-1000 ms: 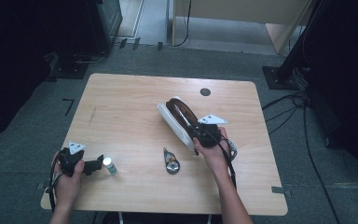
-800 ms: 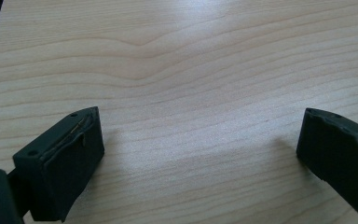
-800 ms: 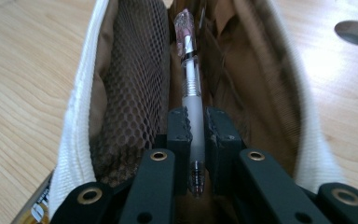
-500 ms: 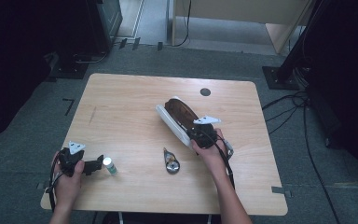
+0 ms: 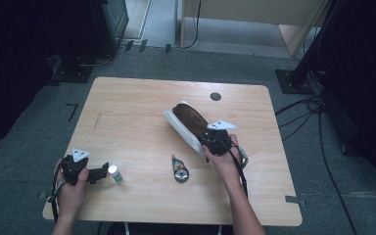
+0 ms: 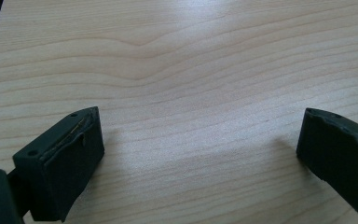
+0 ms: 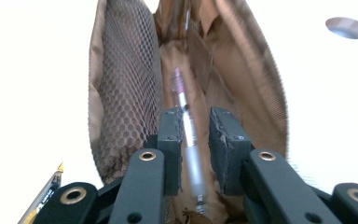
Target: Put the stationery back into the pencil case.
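An open pencil case [image 5: 186,117], white outside and brown inside, lies slantwise in the middle of the table [image 5: 127,122]. My right gripper [image 5: 206,140] is at its near end, pointing into the opening. In the right gripper view a clear pen with a purple tip [image 7: 186,135] lies in the case [image 7: 126,84] between the pads of my right gripper [image 7: 196,126]. The jaws have just been opening, and a gap shows beside the pen. My left gripper [image 5: 103,172] rests at the front left, jaws wide apart over bare wood [image 6: 200,140], beside a small white-capped green tube [image 5: 114,173].
A small metal object [image 5: 178,171] lies at the front middle of the table. A dark round hole [image 5: 215,96] sits near the far edge. A yellow-tipped pencil [image 7: 42,198] lies beside the case. Dark stands and cables surround the table.
The right gripper has shifted slightly at the case's near end. The left hand and the tube have stayed put.
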Available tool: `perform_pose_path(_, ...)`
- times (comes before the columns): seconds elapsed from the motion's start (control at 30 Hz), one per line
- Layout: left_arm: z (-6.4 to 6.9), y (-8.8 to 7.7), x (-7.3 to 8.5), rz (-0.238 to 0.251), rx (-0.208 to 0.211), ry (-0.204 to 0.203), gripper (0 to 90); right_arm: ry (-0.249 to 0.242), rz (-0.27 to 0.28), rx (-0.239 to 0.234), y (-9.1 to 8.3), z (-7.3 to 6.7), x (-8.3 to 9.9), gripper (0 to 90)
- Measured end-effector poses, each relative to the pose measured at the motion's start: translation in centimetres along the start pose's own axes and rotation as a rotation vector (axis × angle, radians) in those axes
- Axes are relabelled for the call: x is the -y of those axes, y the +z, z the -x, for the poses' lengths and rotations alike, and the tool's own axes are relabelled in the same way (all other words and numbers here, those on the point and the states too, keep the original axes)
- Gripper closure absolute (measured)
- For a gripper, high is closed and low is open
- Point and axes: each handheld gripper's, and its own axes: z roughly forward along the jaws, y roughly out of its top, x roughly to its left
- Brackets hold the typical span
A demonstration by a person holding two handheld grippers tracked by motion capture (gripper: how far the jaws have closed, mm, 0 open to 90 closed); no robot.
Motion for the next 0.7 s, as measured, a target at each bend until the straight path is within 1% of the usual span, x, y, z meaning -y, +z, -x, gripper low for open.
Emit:
perform_pose_path(0.07, 0.0, 0.0, 0.0, 0.000, 0.000, 0.000, 0.5, -0.005, 0.022, 0.009, -0.5, -0.1, -0.1, 74.9)
perform_pose_path(0.2, 0.0, 0.0, 0.0, 0.000, 0.000, 0.000, 0.5, 0.007, 0.076, 0.016, -1.7, 0.0, -0.5, 75.0)
perform_pose_path(0.3, 0.0, 0.0, 0.0, 0.000, 0.000, 0.000, 0.5, 0.010, 0.111, 0.009, -2.8, -0.2, -0.9, 74.5)
perform_pose_path(0.37, 0.0, 0.0, 0.0, -0.001, 0.000, 0.001, 0.5, 0.002, 0.135, -0.008, -3.3, -0.4, -1.1, 73.2)
perform_pose_path(0.47, 0.0, 0.0, 0.0, 0.000, 0.000, 0.000, 0.5, -0.013, 0.169, -0.054, -4.0, -1.4, -1.4, 71.5)
perform_pose_path(0.6, 0.0, 0.0, 0.0, 0.001, 0.000, -0.001, 0.5, -0.050, 0.193, -0.087, -4.4, -3.1, -1.6, 69.4)
perform_pose_path(0.7, 0.0, 0.0, 0.0, 0.001, 0.000, -0.001, 0.5, -0.059, 0.206, -0.117, -4.5, -4.2, -1.6, 68.6)
